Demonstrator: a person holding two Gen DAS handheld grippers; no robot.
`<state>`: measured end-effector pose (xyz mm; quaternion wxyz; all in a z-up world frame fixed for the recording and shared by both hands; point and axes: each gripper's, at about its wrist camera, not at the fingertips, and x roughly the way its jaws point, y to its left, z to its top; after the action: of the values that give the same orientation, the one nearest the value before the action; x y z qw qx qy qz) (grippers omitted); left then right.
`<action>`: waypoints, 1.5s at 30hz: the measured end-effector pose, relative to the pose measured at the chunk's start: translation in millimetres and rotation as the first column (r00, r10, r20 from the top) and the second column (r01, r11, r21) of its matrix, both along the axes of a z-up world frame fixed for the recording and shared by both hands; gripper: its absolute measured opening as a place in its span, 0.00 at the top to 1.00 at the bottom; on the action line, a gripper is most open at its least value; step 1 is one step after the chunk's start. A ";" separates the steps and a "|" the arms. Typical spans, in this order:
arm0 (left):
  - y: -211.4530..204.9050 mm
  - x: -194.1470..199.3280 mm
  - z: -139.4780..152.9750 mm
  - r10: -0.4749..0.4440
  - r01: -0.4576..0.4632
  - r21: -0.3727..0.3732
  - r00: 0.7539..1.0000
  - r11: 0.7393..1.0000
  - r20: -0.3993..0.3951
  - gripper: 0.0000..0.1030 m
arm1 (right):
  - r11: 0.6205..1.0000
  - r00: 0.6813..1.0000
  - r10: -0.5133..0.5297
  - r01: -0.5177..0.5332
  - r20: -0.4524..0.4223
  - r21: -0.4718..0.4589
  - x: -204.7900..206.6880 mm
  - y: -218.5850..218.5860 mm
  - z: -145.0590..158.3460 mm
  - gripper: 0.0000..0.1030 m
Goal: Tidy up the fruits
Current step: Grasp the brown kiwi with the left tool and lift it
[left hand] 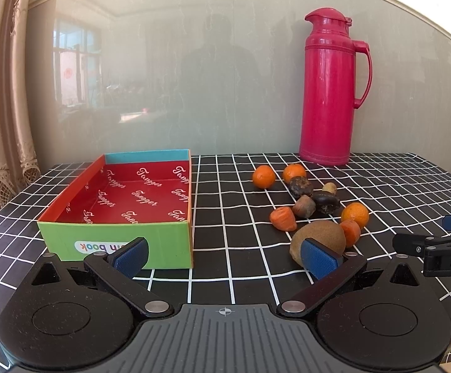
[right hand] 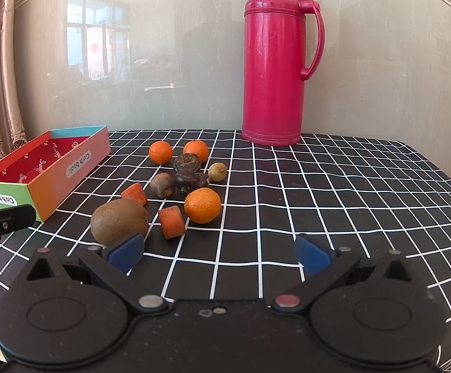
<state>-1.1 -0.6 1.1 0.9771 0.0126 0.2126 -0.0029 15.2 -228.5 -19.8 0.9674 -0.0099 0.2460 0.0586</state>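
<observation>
fruits lay loose at centre frame, right of the box (left hand: 116,217). kiwi (right hand: 118,217) sat nearest, just ahead-left of the right gripper (right hand: 219,253), long axis crosswise. left gripper (left hand: 225,256) faced the box corner. both grippers were spread apart, empty.

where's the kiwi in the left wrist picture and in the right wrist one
Left wrist: the kiwi sits lower right of centre, partly behind the left gripper's right fingertip.
Right wrist: the kiwi sits lower left of centre, just above the right gripper's left fingertip.
Shared landmark: the pink thermos stands at the table's back in both.
</observation>
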 end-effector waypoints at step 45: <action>-72.8 78.0 -32.2 -0.179 0.174 -0.044 0.965 0.984 -0.191 0.42 | 0.955 0.958 -0.287 0.288 -0.026 0.069 22.3 -69.9 2.1 0.00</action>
<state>76.9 -73.4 -31.2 0.9476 0.0177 0.3048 -0.0939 37.5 -298.4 -17.7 0.9635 0.0615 0.2499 -0.0736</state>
